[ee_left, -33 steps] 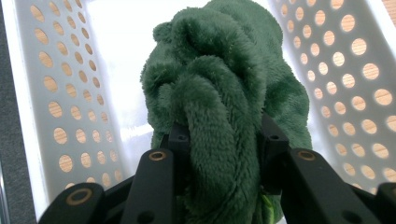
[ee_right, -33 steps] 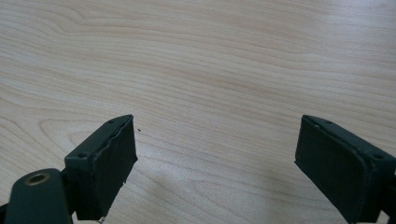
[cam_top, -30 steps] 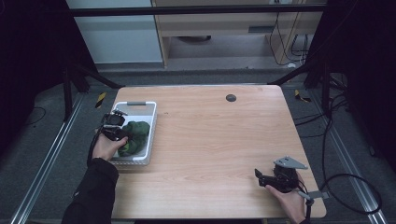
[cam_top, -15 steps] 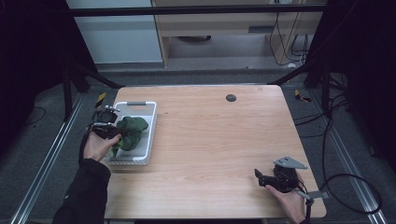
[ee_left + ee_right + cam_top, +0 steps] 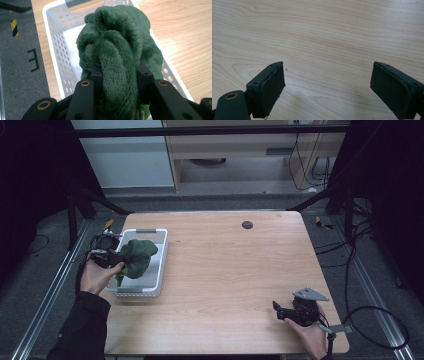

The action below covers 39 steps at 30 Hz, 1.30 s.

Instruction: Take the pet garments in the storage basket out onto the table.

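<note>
Here, left gripper (image 5: 120, 77) squeezed tight on a soft, fuzzy green cloth (image 5: 136, 257), bunched up above the white holey plastic basket (image 5: 159, 265) at nine o'clock, right gripper (image 5: 327, 85) wide apart at five o'clock, smooth wooden table (image 5: 235, 265) bare between.

Dark green plush cloth (image 5: 117, 45), white perforated basket (image 5: 53, 47), pale wood-grain table (image 5: 240, 265), black tool (image 5: 120, 82)

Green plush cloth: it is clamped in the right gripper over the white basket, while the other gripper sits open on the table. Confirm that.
Not quite: the left gripper clamps the green plush cloth over the white basket, as the left gripper view shows. The right gripper sits open on the table.
</note>
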{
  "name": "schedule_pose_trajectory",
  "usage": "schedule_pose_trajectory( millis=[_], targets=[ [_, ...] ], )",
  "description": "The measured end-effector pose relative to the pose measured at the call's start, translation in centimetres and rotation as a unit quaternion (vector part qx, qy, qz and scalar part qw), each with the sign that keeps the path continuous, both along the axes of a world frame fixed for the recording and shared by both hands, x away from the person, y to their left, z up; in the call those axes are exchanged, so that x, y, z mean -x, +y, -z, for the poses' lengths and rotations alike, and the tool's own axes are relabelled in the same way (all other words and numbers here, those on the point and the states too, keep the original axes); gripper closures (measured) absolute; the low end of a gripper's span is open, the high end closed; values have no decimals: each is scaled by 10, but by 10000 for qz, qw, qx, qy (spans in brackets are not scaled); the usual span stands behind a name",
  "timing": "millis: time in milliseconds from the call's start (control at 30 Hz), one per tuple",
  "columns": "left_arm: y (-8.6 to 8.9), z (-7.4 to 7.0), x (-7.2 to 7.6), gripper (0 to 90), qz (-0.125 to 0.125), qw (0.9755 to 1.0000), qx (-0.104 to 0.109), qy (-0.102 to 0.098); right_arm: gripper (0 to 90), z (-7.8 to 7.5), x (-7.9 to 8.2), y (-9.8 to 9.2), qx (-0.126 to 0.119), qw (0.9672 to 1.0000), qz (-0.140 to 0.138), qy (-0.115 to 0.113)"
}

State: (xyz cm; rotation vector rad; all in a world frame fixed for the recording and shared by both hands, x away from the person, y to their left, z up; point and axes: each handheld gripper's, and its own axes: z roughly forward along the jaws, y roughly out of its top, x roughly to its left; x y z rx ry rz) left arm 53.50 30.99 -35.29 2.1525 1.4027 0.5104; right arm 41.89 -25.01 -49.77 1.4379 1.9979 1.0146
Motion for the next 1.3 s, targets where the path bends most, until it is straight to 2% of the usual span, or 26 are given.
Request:
schedule_pose_trajectory(
  millis=[133,333,600,867,1100,1233,1300],
  targets=[
    [-1,-8,7,665,85,9999,55,-114,121,0,0,0,0,10000,-2,0],
    [-5,-18,17,665,272,9994,27,-218,121,0,0,0,2,10000,-4,-3],
    [-19,-29,30,665,601,9977,-32,-317,121,0,0,0,5,10000,-2,-3],
    [-35,-38,40,665,939,9950,-21,-347,121,0,0,0,17,10000,-9,-12],
    [-48,-41,45,665,1210,9921,-94,-320,121,0,0,0,11,10000,1,-4],
    [-57,-44,51,665,1382,9897,-132,-335,121,0,0,-1,23,10000,-14,-13],
    [-62,-46,54,665,1544,9872,-140,-364,121,0,0,-1,21,10000,-12,-15]
  ],
)
